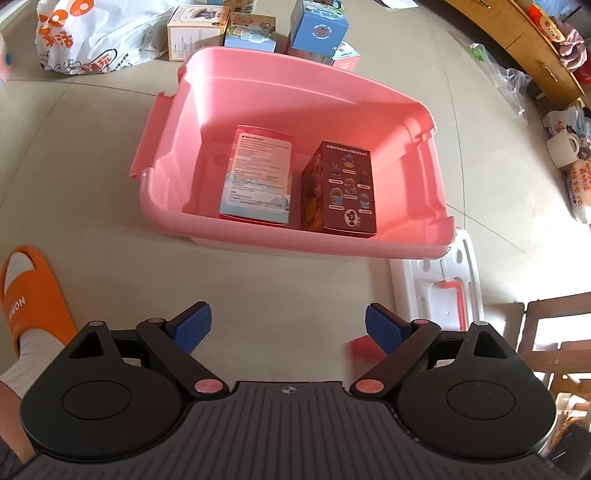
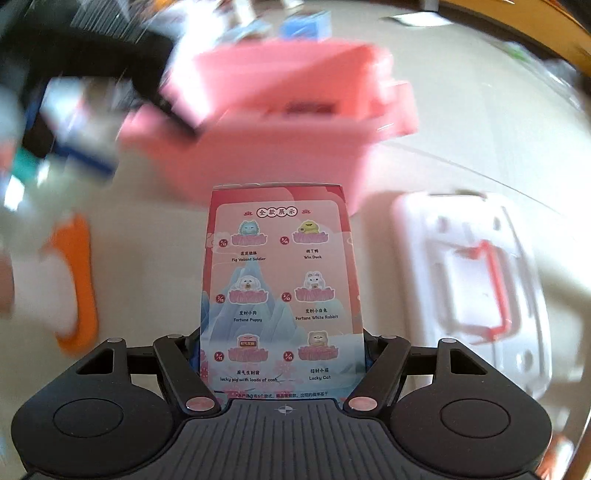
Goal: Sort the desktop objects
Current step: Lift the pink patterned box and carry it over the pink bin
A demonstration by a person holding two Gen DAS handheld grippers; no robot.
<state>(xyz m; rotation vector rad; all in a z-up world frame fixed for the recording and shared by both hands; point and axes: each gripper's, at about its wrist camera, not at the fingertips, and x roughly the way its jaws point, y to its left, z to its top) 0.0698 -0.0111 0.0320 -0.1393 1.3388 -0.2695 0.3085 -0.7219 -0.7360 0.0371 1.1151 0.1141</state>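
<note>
Bin [image 1: 369,96] on floor holds two boxes side by side: light box [image 1: 256,175] left, dark box [image 1: 341,190] right. More boxes [image 1: 258,29] behind bin; lid [image 1: 439,288] at its right.

Both wrist cams look steeply down past fingers; pink bin [image 1: 295,110] [image 2: 280,110] ahead, white lid [image 1: 436,291] [image 2: 469,280] rightward: shared.

Left gripper [image 1: 284,325] agape, right gripper [image 2: 282,354] clamped.
</note>
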